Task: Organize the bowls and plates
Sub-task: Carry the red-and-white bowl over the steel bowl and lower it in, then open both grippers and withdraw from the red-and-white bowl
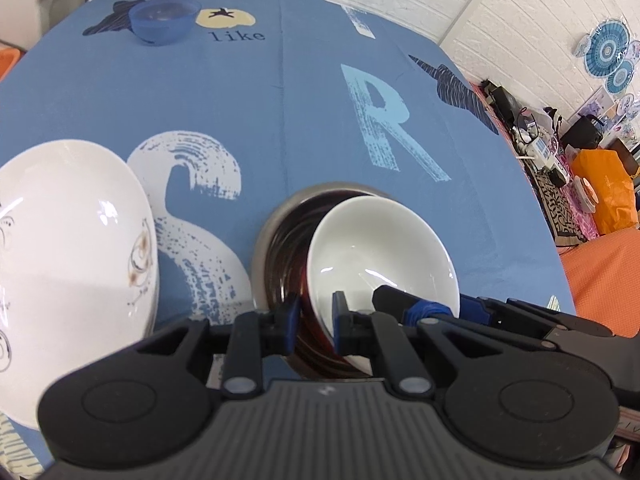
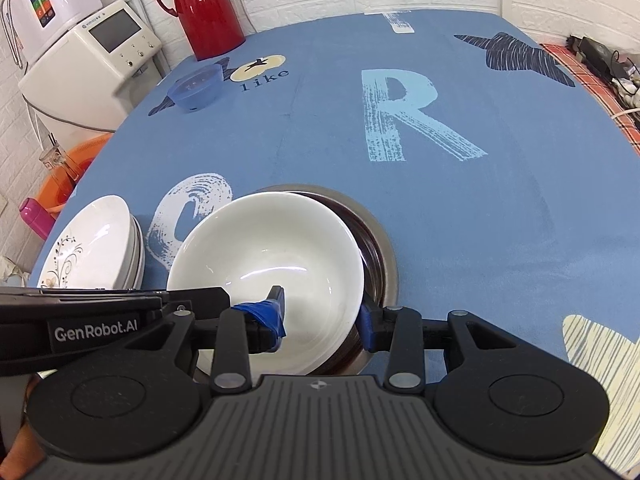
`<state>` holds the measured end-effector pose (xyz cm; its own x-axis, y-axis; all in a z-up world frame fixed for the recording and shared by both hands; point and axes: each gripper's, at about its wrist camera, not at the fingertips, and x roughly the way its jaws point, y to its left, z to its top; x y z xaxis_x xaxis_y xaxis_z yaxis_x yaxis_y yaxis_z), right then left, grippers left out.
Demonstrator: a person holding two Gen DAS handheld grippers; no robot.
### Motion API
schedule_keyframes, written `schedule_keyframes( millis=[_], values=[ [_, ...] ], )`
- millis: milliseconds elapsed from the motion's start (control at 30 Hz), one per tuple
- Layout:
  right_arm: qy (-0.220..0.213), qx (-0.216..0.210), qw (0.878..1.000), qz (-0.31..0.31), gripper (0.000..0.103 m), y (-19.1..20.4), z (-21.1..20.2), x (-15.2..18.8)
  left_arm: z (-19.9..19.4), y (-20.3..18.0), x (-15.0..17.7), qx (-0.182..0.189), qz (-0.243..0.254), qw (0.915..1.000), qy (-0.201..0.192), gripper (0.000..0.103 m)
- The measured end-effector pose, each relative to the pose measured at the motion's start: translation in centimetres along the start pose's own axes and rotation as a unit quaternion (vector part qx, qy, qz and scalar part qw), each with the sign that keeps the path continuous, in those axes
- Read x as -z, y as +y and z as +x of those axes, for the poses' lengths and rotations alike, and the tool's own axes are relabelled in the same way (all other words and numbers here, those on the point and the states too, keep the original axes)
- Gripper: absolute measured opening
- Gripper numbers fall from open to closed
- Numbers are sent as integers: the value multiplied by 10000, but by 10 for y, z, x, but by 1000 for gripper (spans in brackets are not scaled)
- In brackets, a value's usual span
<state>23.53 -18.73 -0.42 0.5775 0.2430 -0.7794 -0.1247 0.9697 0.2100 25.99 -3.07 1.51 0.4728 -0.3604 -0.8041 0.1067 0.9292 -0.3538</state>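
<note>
A white bowl sits tilted inside a metal bowl at the lower centre of both views, and dark red-brown dishes are nested between the two. The white bowl is plain and glossy and holds nothing. In the left wrist view the left gripper has one finger outside the white bowl's near rim and one inside it, set close on either side of the rim; whether they actually pinch it I cannot tell. In the right wrist view the right gripper straddles the right side of the same bowl, one taped finger inside and the other outside between the white rim and the dark dishes, spread too wide to be pinching it.

At the left edge of both views is a stack of white plates with a dark floral pattern, lying close to the rim of the surface, which is covered with a blue printed cloth. A blue plastic bowl stands in the upper left, apparently empty, with a red jug behind it at the far edge against the white brick wall. The middle and right of the cloth lie bare, giving wide open room beyond the metal bowl.
</note>
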Motion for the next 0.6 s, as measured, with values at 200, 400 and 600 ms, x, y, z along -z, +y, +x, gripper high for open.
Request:
schedule_keyframes(
  millis=[200, 400, 600],
  values=[
    [-82, 104, 9998, -165, 23, 4, 3, -2, 6, 10, -3, 203, -69, 9998, 8, 7],
    [-334, 278, 9989, -177, 22, 7, -7, -3, -8, 17, -10, 462, -85, 9986, -224, 40],
    [-750, 175, 9970, -73, 23, 5, -29, -10, -33, 13, -15, 393, 168, 9973, -605, 51]
  ],
)
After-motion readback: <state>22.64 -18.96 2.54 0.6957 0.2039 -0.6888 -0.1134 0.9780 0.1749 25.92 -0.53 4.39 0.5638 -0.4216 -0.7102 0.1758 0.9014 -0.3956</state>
